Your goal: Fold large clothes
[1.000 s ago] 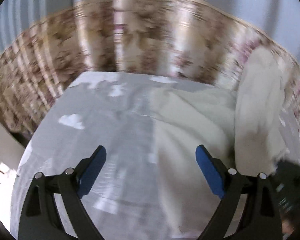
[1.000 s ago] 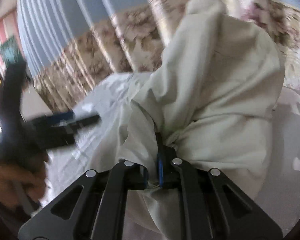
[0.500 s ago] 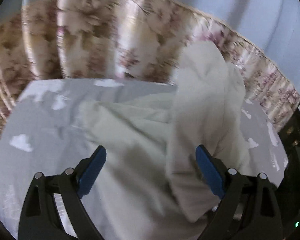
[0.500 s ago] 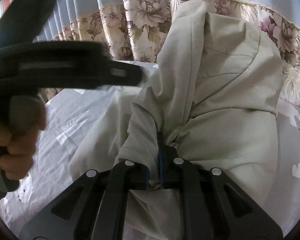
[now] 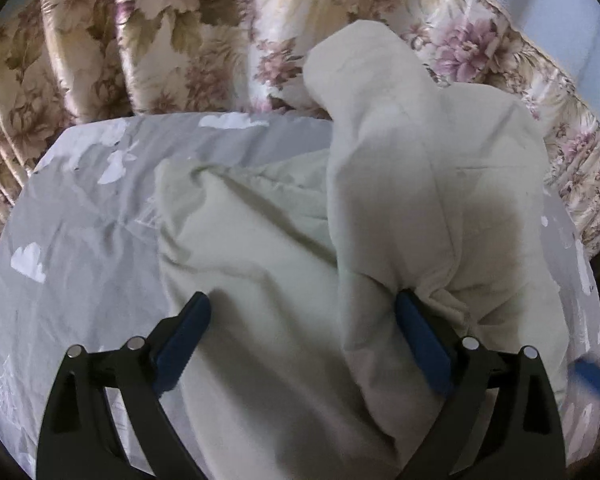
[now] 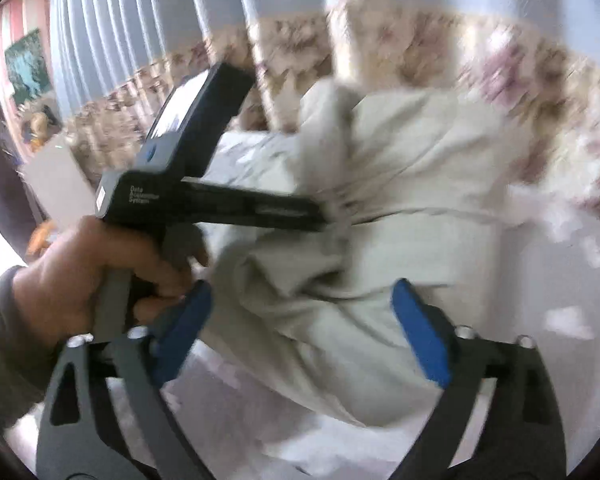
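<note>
On the grey bedsheet with white cloud prints lies the big pale cream-green fleece garment, soft and rumpled, with a hood-like hump standing up at its far right side. No boxes or baskets anywhere in view, so nothing to report on containers. The fabric looks thick and matte, with deep folds and a stitched seam across the raised part. Behind the bed hangs a shiny pleated curtain with beige and pink flowers, pale blue above that.

The left gripper has its blue-padded fingers spread wide over the garment, gripping nothing; the right pad sits just against a fold. The right gripper is spread wide too, with cloth bunched between the pads but not pinched. That view is pretty blurry. It also shows the left hand wrapped round its black gripper handle.
</note>
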